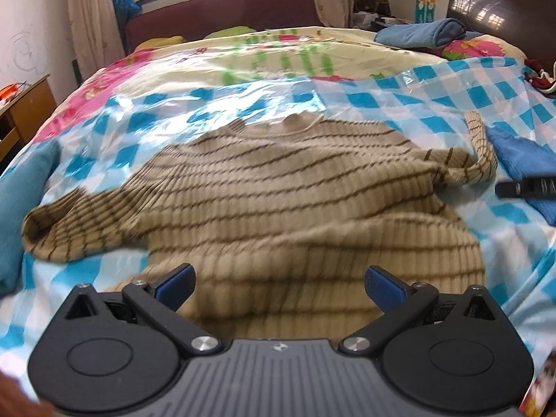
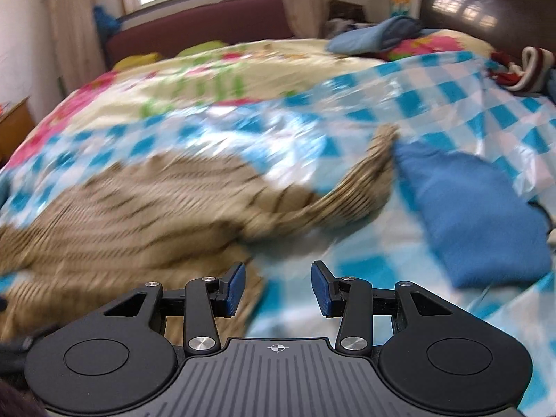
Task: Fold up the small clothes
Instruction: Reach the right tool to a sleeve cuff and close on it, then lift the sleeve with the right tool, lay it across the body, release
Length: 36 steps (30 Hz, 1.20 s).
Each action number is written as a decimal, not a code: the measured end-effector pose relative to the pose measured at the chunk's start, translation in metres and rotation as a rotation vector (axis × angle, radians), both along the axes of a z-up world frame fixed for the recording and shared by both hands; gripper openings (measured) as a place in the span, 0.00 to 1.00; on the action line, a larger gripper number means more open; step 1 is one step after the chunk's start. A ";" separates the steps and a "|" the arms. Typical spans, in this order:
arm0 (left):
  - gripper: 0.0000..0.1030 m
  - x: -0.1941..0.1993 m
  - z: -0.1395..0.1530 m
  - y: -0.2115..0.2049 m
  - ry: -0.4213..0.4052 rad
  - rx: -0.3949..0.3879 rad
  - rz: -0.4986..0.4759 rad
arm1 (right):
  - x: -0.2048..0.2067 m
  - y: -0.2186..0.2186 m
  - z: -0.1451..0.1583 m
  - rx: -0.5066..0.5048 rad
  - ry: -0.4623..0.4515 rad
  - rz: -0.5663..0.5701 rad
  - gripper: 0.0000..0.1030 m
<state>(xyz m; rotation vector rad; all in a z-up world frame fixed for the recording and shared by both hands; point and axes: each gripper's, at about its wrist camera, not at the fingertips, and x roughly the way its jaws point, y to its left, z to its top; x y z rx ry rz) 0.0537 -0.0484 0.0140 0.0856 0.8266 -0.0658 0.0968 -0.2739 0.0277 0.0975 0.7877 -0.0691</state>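
A tan sweater with thin brown stripes point(image 1: 278, 187) lies spread flat on the bed, collar away from me, one sleeve out to the left and the other bunched at the right. My left gripper point(image 1: 279, 286) hovers over its near hem, jaws wide apart, nothing between the blue pads. In the right wrist view the sweater point(image 2: 139, 215) is blurred and fills the left; its right sleeve point(image 2: 361, 180) points up toward the blue cloth. My right gripper point(image 2: 278, 286) stands open over the sheet just right of the hem, holding nothing.
A blue-and-white checked plastic sheet point(image 1: 434, 104) covers the bed over a flowered quilt point(image 1: 278, 48). A folded blue cloth point(image 2: 476, 222) lies right of the sweater, a teal one point(image 1: 17, 208) at the left. A blue bundle point(image 1: 424, 33) and a dark headboard point(image 2: 486, 3) are at the back right.
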 end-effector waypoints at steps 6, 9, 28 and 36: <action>1.00 0.044 0.002 -0.030 -0.038 -0.021 -0.023 | 0.080 -0.063 -0.003 0.031 0.018 -0.134 0.40; 1.00 0.064 -0.004 -0.044 -0.043 -0.009 -0.032 | 0.116 -0.086 -0.015 0.051 0.043 -0.180 0.40; 1.00 0.072 -0.012 -0.010 -0.046 -0.108 0.039 | 0.129 -0.113 0.047 0.322 -0.211 -0.185 0.07; 1.00 0.044 -0.003 0.056 -0.118 -0.064 0.170 | 0.131 0.056 0.094 0.328 -0.249 0.281 0.07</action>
